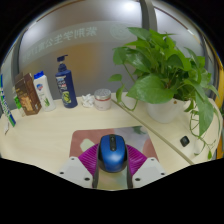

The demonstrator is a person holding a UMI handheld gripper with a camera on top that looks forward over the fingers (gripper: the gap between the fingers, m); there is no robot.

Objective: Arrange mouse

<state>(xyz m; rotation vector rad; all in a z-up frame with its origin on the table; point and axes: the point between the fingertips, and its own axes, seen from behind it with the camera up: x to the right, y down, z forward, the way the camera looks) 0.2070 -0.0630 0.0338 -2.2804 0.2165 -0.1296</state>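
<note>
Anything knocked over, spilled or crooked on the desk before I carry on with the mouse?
Nothing stands out. The blue computer mouse sits straight between the jaws of the gripper on the pink rectangular mouse mat. The dark blue bottle, white bottle and leafy green potted plant stand upright; no spill shows.
</note>
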